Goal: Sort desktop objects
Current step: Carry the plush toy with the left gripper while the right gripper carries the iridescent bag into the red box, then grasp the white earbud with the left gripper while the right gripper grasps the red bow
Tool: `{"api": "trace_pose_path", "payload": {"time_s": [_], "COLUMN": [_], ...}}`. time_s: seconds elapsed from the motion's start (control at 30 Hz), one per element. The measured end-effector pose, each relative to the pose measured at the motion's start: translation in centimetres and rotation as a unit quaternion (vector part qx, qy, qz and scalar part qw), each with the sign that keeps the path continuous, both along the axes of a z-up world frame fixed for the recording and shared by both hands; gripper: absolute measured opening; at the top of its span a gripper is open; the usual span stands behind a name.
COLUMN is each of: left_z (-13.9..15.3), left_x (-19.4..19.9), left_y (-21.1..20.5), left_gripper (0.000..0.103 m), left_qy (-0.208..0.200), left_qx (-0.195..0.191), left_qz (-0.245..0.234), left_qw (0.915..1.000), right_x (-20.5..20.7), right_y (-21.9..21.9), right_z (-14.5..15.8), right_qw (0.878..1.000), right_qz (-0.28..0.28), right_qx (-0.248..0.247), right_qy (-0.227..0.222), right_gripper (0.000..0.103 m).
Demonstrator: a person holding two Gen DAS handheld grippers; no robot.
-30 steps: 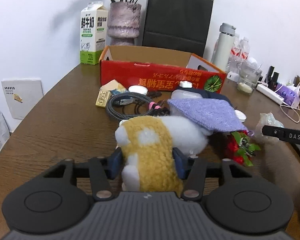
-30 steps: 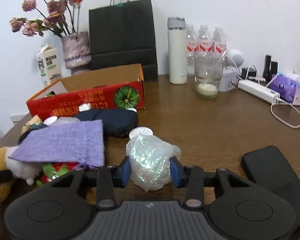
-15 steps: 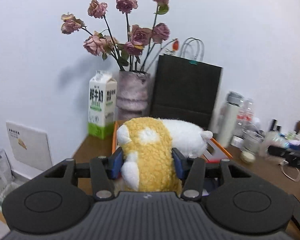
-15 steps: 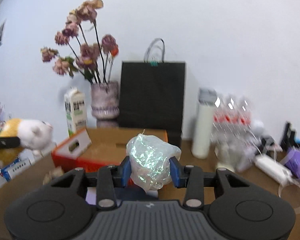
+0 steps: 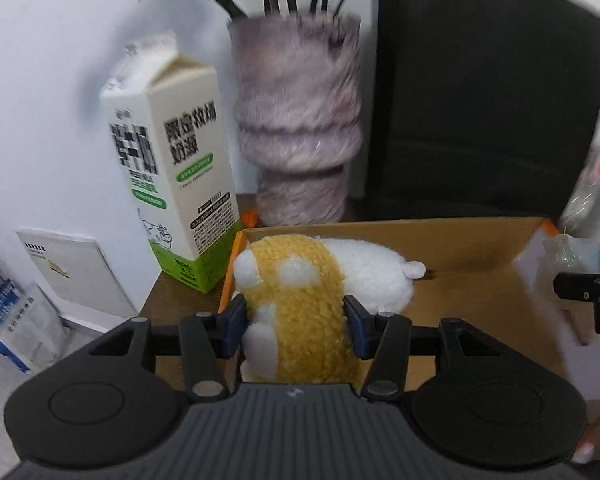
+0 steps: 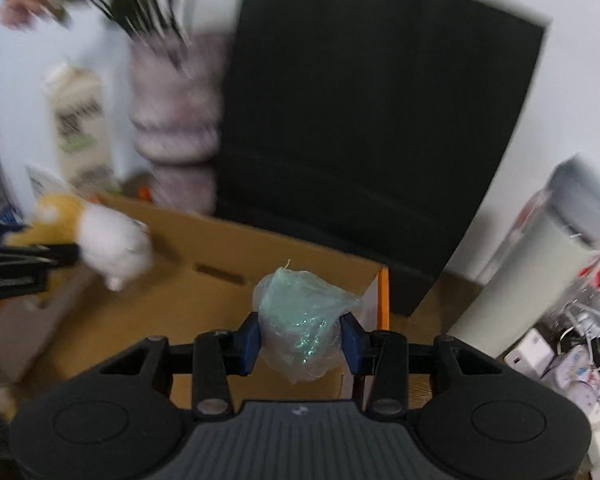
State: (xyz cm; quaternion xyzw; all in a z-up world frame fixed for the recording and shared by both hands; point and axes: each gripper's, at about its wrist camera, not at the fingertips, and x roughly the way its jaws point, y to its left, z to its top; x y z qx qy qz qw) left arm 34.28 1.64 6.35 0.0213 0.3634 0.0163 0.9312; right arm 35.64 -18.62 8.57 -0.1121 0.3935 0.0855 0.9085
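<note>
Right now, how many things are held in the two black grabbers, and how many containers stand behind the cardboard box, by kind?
Yellow-and-white plush toy: 1
Crinkly iridescent plastic bag: 1
White-and-green milk carton: 1
Mauve ribbed vase: 1
Black paper bag: 1
Total: 5

Legible text appears on one item only: the milk carton (image 5: 172,168), standing at far left beside the vase (image 5: 298,120). Its right-hand panel carries large dark Chinese characters, 限定牧场 over 奶源, with a green oval label below whose small print is unreadable. The left-hand panel shows large blocky characters, blurred. Fine print near the carton's base cannot be read. In the right wrist view, all lettering is blurred.
</note>
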Motion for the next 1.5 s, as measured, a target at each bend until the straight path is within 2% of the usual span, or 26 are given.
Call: {"api": "trace_pose_path", "payload": {"time_s": [0.1,0.2,0.27,0.3,0.33,0.4,0.5,0.57,0.7,0.8,0.93,1.0,1.1,1.23,1.33,1.4,1.5], "left_z": [-1.3,-2.4,-2.7,-2.7,-2.6,-2.1,-0.3,1.5,4.6,6.2,7.3,7.6,7.3,6.1,5.0,3.7,1.8], "left_x": [1.3,2.4,2.9,2.9,2.6,2.2,1.1,0.3,-2.0,-4.0,-7.6,-10.0,-14.5,-20.8,-25.0,-27.6,-30.7], "left_y": [0.4,0.6,0.6,0.6,0.7,0.4,0.4,0.5,0.6,0.5,0.9,1.0,1.5,1.9,2.5,2.6,2.0], "left_gripper": [0.055,0.059,0.072,0.082,0.086,0.087,0.097,0.098,0.103,0.103,0.103,0.103,0.103,0.103,0.103,0.103,0.103], "left_qy": [0.022,0.043,0.046,0.046,0.045,0.04,0.021,0.011,0.005,0.025,0.045,0.029,-0.018,-0.071,-0.092,-0.102,-0.109], "left_qx": [-0.011,-0.017,-0.018,-0.025,-0.032,-0.024,-0.013,-0.017,-0.026,-0.037,-0.074,-0.068,-0.066,-0.057,-0.095,-0.114,-0.094], "left_qz": [0.002,-0.001,0.001,-0.002,-0.005,-0.009,-0.01,-0.006,-0.004,-0.009,-0.013,-0.005,-0.012,-0.022,-0.033,-0.036,-0.024], "left_qw": [0.9997,0.9989,0.9988,0.9986,0.9985,0.9989,0.9996,0.9998,0.9996,0.9989,0.9962,0.9972,0.9975,0.9956,0.9907,0.9875,0.9893], "right_x": [2.7,4.2,5.0,5.2,5.1,4.5,2.9,2.0,-0.9,-3.3,-7.7,-10.2,-14.6,-21.4,-25.7,-27.3,-29.7], "right_y": [0.6,1.5,1.8,1.9,1.9,1.6,0.7,0.0,-0.5,-0.7,-0.8,-0.6,-0.7,-1.1,-1.6,-1.6,-1.6], "right_z": [-2.1,-3.5,-4.4,-4.7,-4.9,-4.7,-2.6,-0.8,1.9,3.7,5.6,5.9,5.9,4.8,2.7,0.7,-1.9], "right_qw": [0.999,0.998,0.997,0.997,0.996,0.997,0.999,0.999,0.999,0.998,0.999,0.999,0.998,0.994,0.988,0.987,0.988], "right_qz": [0.006,0.003,0.005,0.002,-0.003,-0.007,-0.014,-0.017,-0.004,-0.006,-0.012,-0.013,-0.016,-0.018,-0.026,-0.036,-0.056], "right_qx": [-0.013,-0.034,-0.046,-0.051,-0.053,-0.044,-0.015,-0.003,0.022,0.041,0.038,0.04,0.051,0.072,0.101,0.108,0.09], "right_qy": [0.036,0.049,0.06,0.065,0.066,0.059,0.038,0.033,0.048,0.055,0.034,0.015,-0.028,-0.086,-0.114,-0.117,-0.112], "right_gripper": [0.041,0.042,0.052,0.055,0.058,0.06,0.071,0.077,0.077,0.078,0.084,0.085,0.088,0.089,0.095,0.098,0.097]}}
